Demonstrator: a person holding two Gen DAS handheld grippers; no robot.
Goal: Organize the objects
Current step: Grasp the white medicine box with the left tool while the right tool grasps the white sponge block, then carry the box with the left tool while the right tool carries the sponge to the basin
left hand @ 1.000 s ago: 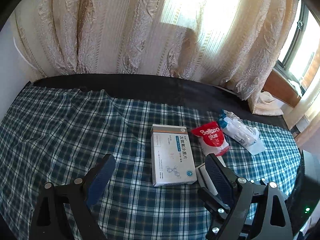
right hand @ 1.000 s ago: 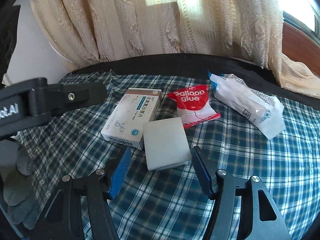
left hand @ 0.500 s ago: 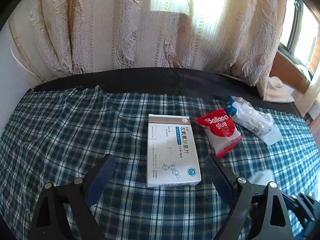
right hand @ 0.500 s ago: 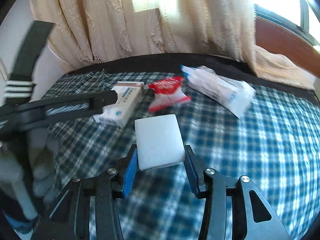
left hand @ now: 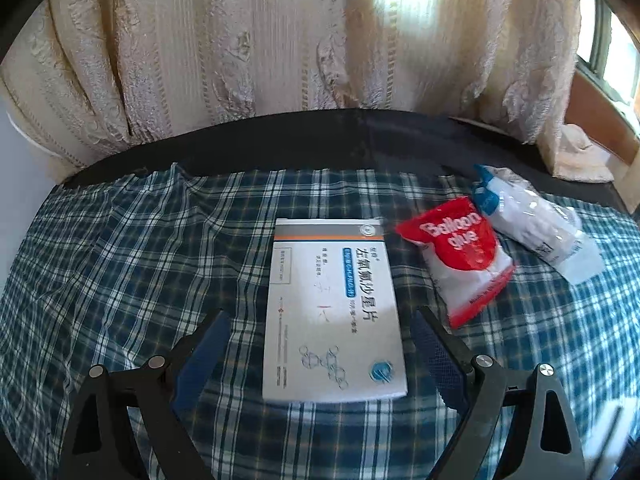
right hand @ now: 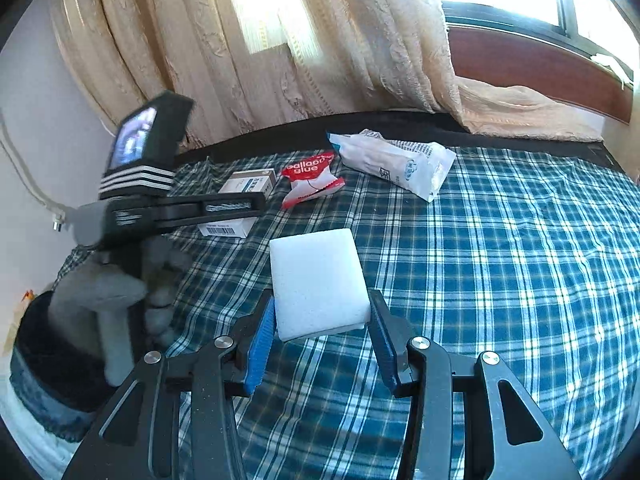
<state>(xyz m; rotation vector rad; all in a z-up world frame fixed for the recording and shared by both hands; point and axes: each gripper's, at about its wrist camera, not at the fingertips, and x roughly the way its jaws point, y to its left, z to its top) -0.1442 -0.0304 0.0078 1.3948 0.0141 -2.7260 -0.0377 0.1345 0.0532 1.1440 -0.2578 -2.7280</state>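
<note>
A white sponge block [right hand: 318, 284] is clamped between the blue pads of my right gripper [right hand: 322, 320], held above the blue plaid cloth [right hand: 500, 260]. My left gripper [left hand: 320, 340] stands wide open over a white medicine box [left hand: 334, 308] that lies flat on the cloth; its fingers straddle the box's near end without touching it. A red and white "Balloon glue" packet [left hand: 464, 252] lies right of the box. A white and blue plastic pack [left hand: 532, 224] lies beyond that. The right wrist view shows the same box [right hand: 240, 206], partly hidden behind the left gripper body [right hand: 160, 208], plus the packet [right hand: 310, 180] and pack [right hand: 396, 164].
Cream curtains [left hand: 280, 60] hang behind the table's black far edge [left hand: 320, 136]. A window and wooden sill [right hand: 540, 56] are at the right. A gloved hand [right hand: 116, 284] holds the left gripper. Bare plaid cloth spreads to the right [right hand: 540, 280].
My right gripper closed on the white sponge, lifted it and carried it right, away from the box. My left gripper came down and forward over the medicine box, still open.
</note>
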